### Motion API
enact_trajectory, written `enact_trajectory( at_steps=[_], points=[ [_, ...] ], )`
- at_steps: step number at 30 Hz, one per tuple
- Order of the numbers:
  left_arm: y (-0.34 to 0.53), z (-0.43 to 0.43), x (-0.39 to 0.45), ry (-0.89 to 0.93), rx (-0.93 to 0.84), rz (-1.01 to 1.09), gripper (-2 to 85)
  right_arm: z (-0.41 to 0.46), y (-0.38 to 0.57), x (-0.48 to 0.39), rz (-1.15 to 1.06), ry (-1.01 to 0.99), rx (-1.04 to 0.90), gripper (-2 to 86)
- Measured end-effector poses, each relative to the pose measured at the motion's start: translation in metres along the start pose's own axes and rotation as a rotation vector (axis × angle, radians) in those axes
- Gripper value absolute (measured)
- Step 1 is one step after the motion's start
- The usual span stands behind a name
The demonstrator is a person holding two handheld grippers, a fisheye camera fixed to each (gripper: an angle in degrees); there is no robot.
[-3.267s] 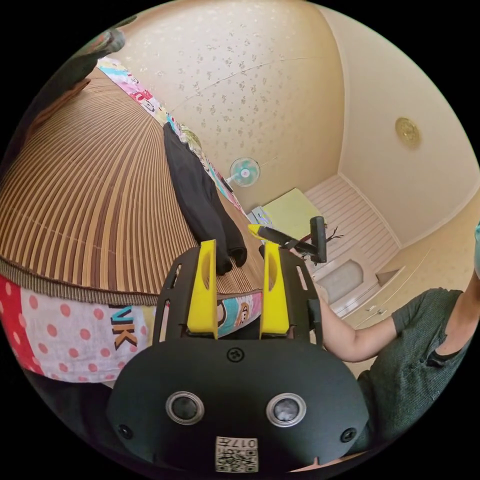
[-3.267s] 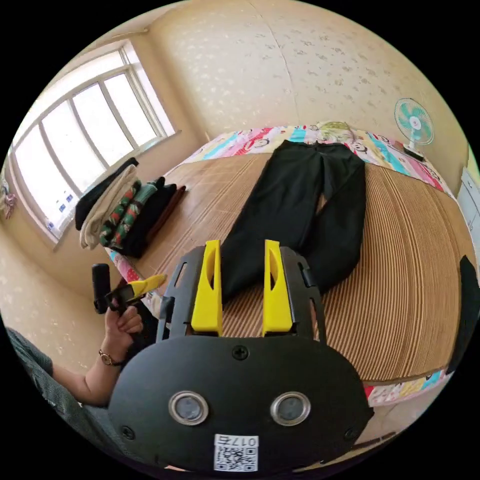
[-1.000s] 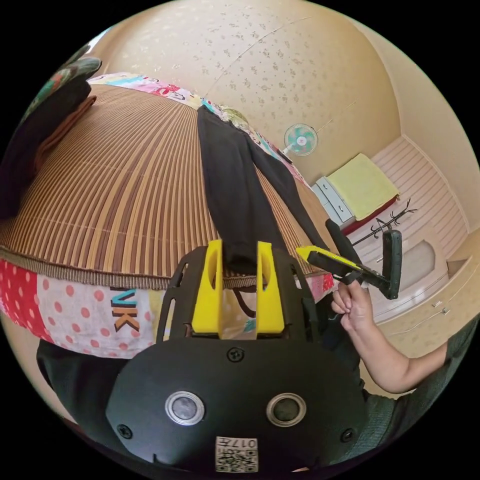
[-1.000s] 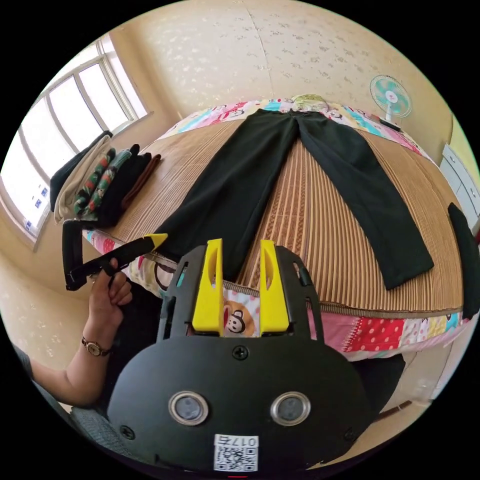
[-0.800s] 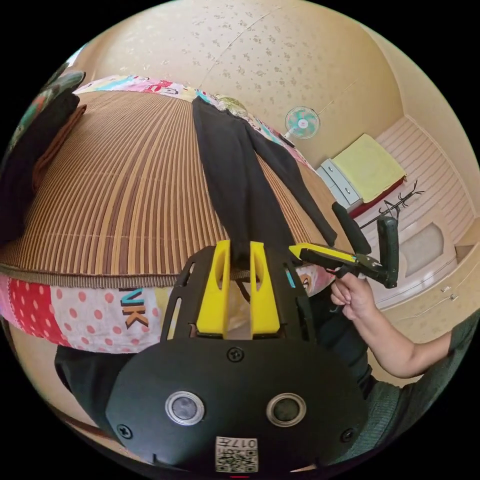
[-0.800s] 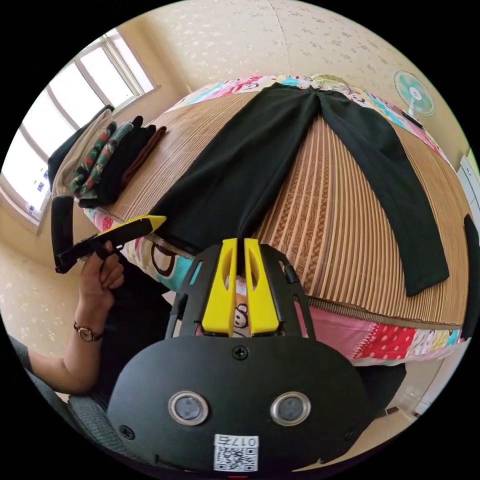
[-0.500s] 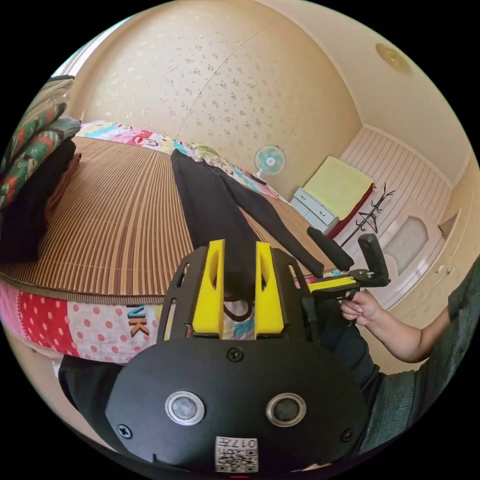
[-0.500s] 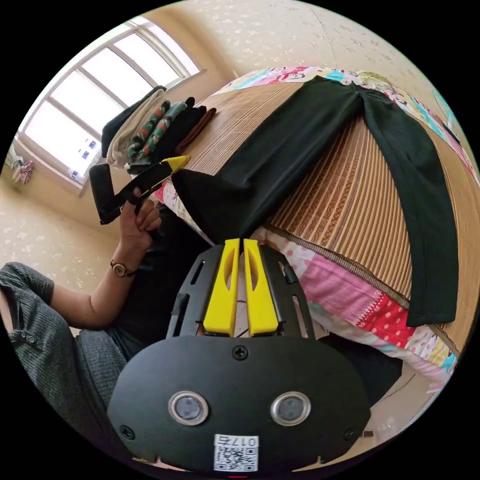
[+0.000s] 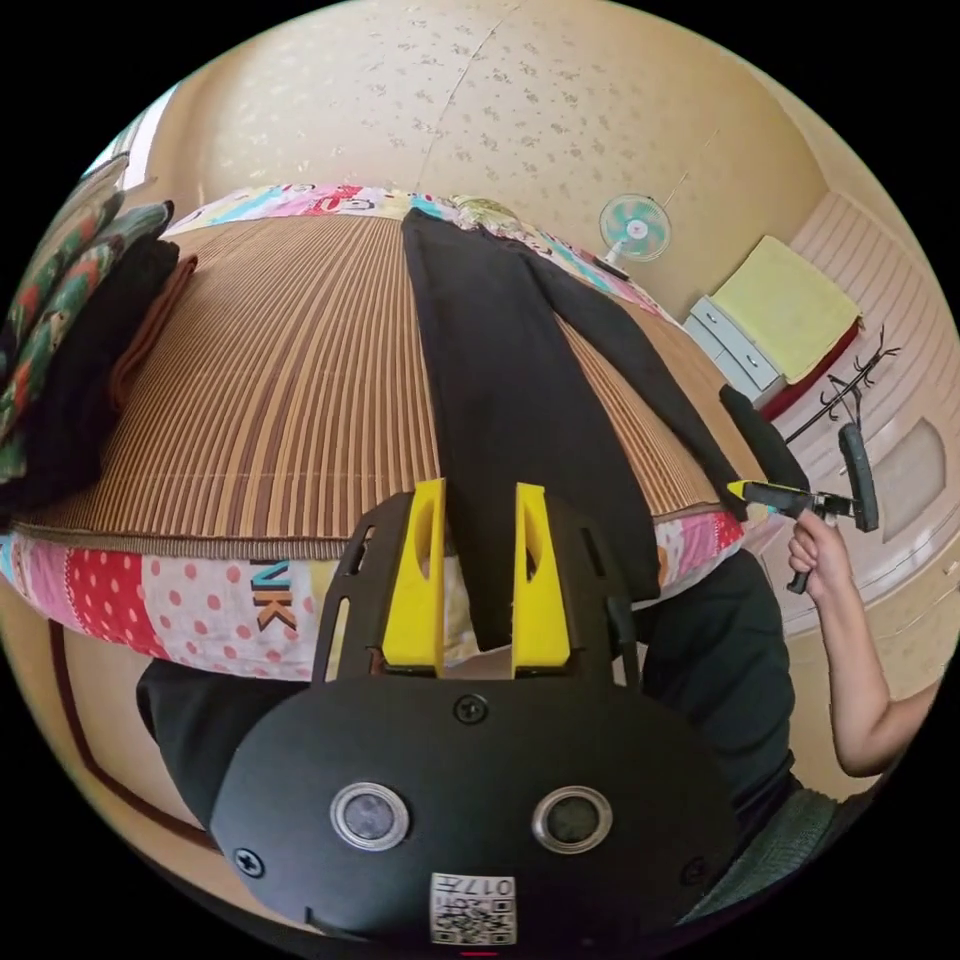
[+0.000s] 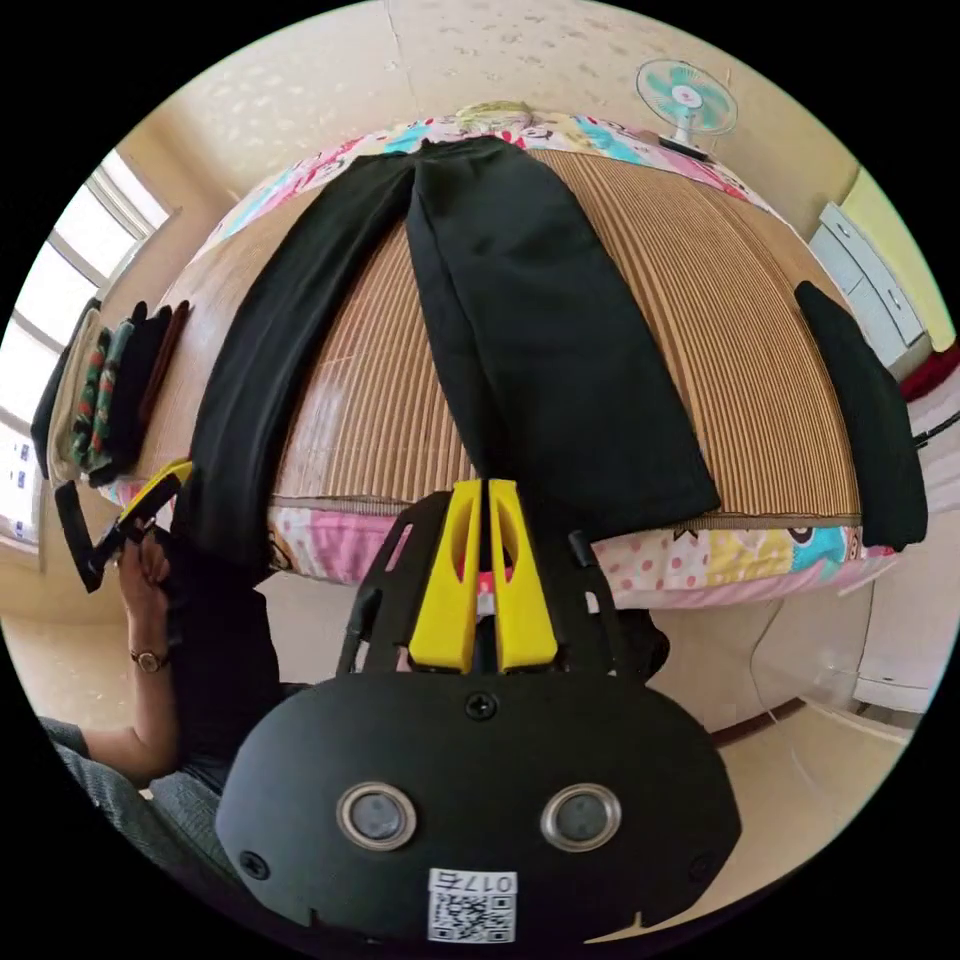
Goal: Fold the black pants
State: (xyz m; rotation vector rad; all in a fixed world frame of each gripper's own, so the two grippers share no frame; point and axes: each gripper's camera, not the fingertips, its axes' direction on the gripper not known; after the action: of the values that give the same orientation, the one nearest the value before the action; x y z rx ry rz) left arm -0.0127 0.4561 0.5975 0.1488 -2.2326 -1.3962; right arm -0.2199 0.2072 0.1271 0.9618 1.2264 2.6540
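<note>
At the bed's [image 9: 150, 600] left edge a stack of folded clothes [image 9: 60, 340], your left tongs [image 9: 478, 500] open astride one hanging leg hem of the black pants [image 9: 500, 380] spread along the mat [image 9: 280, 380], your right tongs [image 10: 478, 500] closed on the other leg's hem, fan [image 10: 688, 100] far right.

black pants [image 10: 560, 330]: matt, smooth cloth
bamboo mat [image 9: 270, 370]: ribbed, slightly glossy slats
bedsheet [image 9: 150, 610]: printed cotton cloth
left gripper [image 9: 478, 585]: matt yellow plastic jaws
</note>
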Motion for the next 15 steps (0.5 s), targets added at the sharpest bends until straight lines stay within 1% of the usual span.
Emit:
enact_trajectory(
  at_steps=[1, 2, 3, 4, 7, 8, 10, 15],
  points=[
    [0.003, 0.002, 0.006, -0.016, 0.021, -0.005, 11.0, -0.019, 0.007, -0.005, 0.019, -0.065, 0.071, 2.9],
    [0.004, 0.004, 0.009, -0.023, 0.022, -0.012, 11.2, -0.031, 0.013, -0.013, -0.004, -0.119, 0.1, 2.5],
    [0.005, 0.008, 0.014, -0.04, 0.021, -0.022, 11.3, -0.032, 0.014, -0.017, -0.021, -0.136, 0.09, 2.4],
    [0.006, 0.012, 0.02, -0.066, 0.023, -0.02, 11.4, -0.028, 0.015, -0.027, -0.055, -0.166, 0.037, 2.1],
    [0.006, 0.023, 0.034, -0.131, 0.006, -0.005, 11.4, 0.009, 0.014, -0.052, -0.161, -0.215, -0.121, 1.8],
    [0.006, 0.024, 0.036, -0.14, 0.003, -0.003, 11.4, 0.022, 0.014, -0.057, -0.164, -0.202, -0.15, 1.8],
    [0.008, 0.03, 0.041, -0.161, 0.001, 0.009, 11.4, 0.024, 0.014, -0.056, -0.143, -0.195, -0.138, 1.6],
    [0.01, 0.038, 0.04, -0.148, 0.003, -0.015, 11.2, 0.021, 0.018, -0.039, -0.059, -0.294, -0.134, 1.4]
  ],
)
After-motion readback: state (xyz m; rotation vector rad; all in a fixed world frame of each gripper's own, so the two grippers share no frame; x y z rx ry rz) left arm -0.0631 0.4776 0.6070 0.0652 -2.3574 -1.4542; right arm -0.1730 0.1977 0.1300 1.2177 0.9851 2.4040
